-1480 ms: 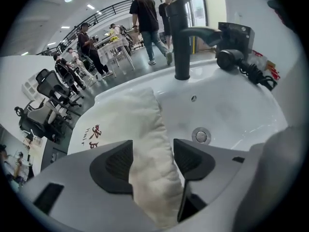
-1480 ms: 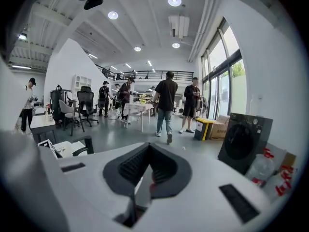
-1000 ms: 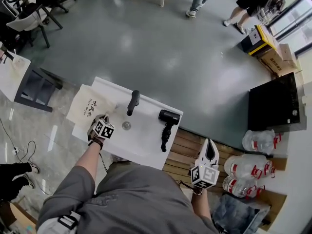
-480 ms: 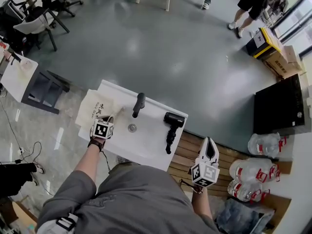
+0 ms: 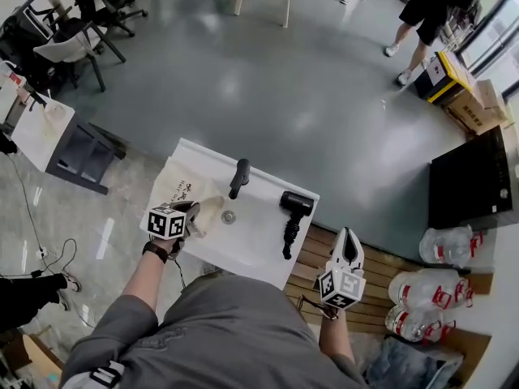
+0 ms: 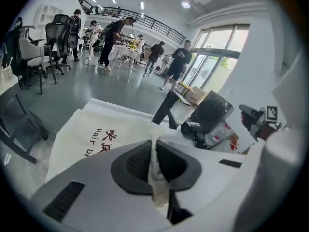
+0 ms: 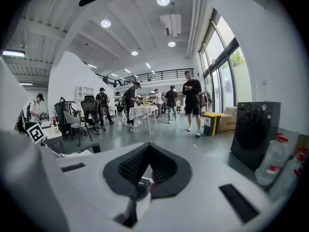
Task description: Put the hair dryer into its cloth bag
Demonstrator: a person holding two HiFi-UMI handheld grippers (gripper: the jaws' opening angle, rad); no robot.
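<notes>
left claw (image 5: 191, 211): pinching a fold of the cloth bag (image 5: 180, 191) at the table's left | right claw (image 5: 349, 243): pressed together, holding nothing | hair dryer (image 5: 290, 215): flat on the white table (image 5: 259, 245), right of the bag, long axis near-far, handle toward the near edge | nearer of the 2: right claw, just near-right of the handle

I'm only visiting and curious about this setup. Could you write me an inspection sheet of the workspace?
Surface: white washbasin top with a black faucet.
Job's things: cream cloth bag at its left end; black hair dryer lying at its right, outside the bag.
Clutter: nothing seen.
Grippers: left gripper shut on a fold of the cloth bag; right gripper shut, empty, off to the right of the top.
Cables: thin cable on the floor at left.
Surroundings: water bottles, black appliance, office chairs, people beyond.
</notes>
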